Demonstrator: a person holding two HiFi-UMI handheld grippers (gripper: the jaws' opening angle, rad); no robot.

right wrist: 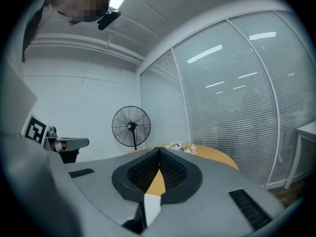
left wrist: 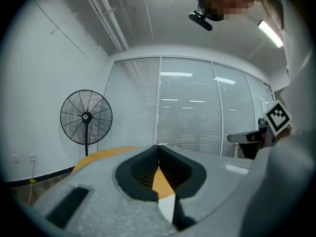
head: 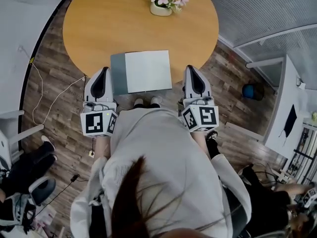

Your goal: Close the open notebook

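The notebook (head: 141,72) lies flat at the near edge of the round orange table (head: 124,19). It shows a white face with a grey-green band along its left side. My left gripper (head: 104,71) hovers just left of it at the table's rim, jaws together and empty. My right gripper (head: 191,68) sits just right of it, also shut with nothing held. In the left gripper view the left gripper (left wrist: 158,146) has its tips touching, and in the right gripper view the right gripper (right wrist: 159,149) looks the same. Both point level across the table.
A small pot of pink flowers (head: 163,1) stands at the table's far side. A standing fan (left wrist: 86,116) is by the wall. Cables (head: 39,88) trail on the wood floor at left, and a white desk (head: 287,108) and a blue ball (head: 252,90) are at right.
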